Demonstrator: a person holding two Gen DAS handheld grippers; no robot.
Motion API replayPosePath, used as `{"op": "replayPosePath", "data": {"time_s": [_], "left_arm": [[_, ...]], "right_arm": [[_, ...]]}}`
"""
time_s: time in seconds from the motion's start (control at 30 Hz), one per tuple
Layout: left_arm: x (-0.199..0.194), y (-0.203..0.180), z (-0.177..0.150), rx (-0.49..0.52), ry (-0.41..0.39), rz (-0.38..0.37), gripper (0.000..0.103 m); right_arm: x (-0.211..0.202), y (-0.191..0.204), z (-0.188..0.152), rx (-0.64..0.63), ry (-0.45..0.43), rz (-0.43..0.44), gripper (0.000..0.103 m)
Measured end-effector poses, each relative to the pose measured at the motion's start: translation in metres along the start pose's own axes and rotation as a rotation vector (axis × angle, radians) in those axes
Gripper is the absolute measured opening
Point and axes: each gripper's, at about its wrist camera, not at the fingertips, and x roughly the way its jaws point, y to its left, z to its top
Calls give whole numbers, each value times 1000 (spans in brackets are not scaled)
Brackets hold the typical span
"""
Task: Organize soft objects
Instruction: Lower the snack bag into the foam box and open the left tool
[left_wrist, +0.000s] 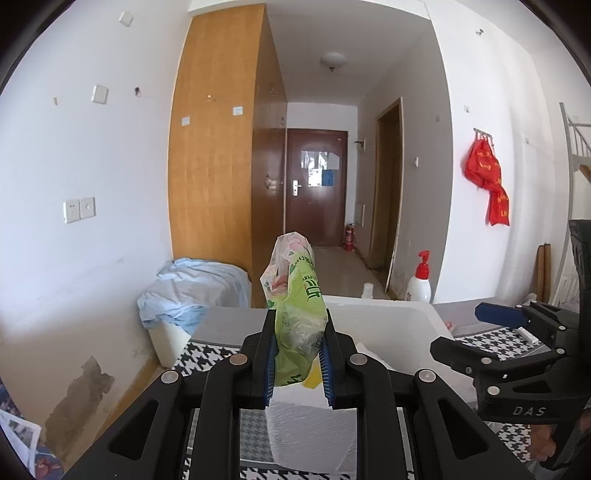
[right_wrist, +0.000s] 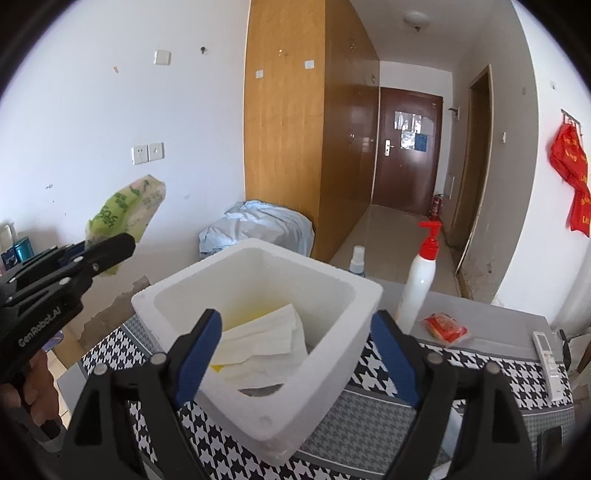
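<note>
In the left wrist view my left gripper (left_wrist: 300, 318) is shut on a crumpled green and clear plastic bag (left_wrist: 295, 280), which sticks up above the pads. Below and beyond it stands a white foam box (left_wrist: 391, 317). In the right wrist view my right gripper (right_wrist: 295, 321) is open, its blue pads spread wide over the near part of the foam box (right_wrist: 258, 247), with nothing pressed between them. White tissue sheets (right_wrist: 266, 339) and something yellow lie inside the box. The left gripper (right_wrist: 118, 245) holds the green bag (right_wrist: 125, 210) up at the left of the box.
The box sits on a houndstooth tablecloth (right_wrist: 388, 365). Right of it stand a white pump bottle (right_wrist: 417, 288) with a red top, a red packet (right_wrist: 445, 326) and a white remote (right_wrist: 546, 354). A small bottle (right_wrist: 357, 260) stands behind. A blue cloth (right_wrist: 255, 225) covers a bin by the wardrobe.
</note>
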Motion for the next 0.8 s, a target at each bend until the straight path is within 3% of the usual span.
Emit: {"op": "replayPosePath", "data": {"time_s": [0.8], "left_arm": [[22,-21,4,35,47,-93,21]], "right_arm": [[-21,-28,-12,44,-32,-70,89]]}}
